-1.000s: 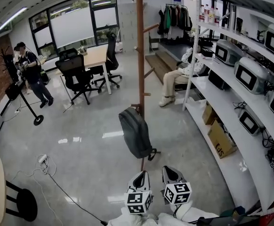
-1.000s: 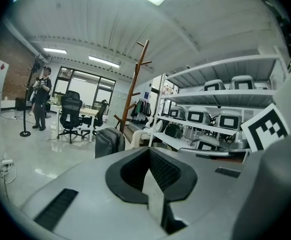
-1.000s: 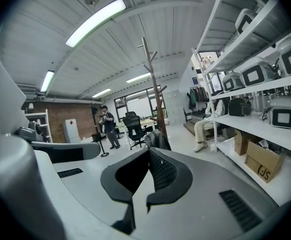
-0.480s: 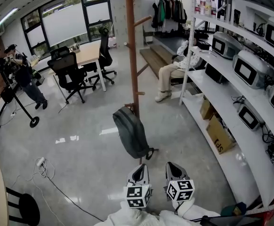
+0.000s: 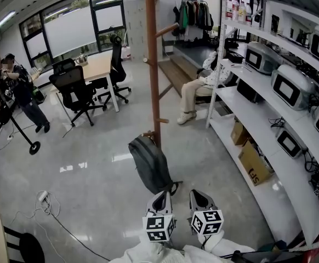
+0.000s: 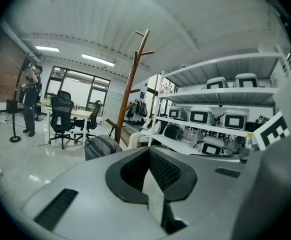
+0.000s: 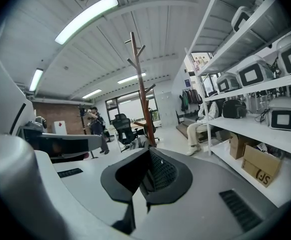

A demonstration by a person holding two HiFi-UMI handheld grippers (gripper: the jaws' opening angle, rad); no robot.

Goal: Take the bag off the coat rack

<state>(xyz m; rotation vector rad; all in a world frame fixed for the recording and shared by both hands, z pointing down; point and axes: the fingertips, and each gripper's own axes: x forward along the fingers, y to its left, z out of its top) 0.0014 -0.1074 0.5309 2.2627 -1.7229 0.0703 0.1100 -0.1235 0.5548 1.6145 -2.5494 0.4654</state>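
Bag (image 5: 150, 163): hangs low on coat rack (image 5: 152, 64), at 12 o'clock from both grippers.
Left gripper (image 5: 161, 196): jaws together, empty.
Right gripper (image 5: 199, 195): seemingly closed, empty.

Left gripper (image 5: 161, 199) and right gripper (image 5: 200, 197) are of the same build. My findings apply to both. Each housing is light grey, smooth and broad, and narrows to a dark nose at the front.

My fingers (image 6: 161, 169) sit inside a black collar (image 6: 118, 181) with a rounded, heart-like outline. Their inner faces carry a fine mesh-like texture.

A narrow dark ribbed slot (image 6: 55, 209) is set into the grey housing on either side of the collar.

Each gripper carries a white cube, the left cube (image 5: 159, 228) and the right cube (image 5: 206, 222). Their faces are printed with black square markers.

My sleeves (image 5: 148, 254) are white, loose and creased, and show at the lower edge of the head view.
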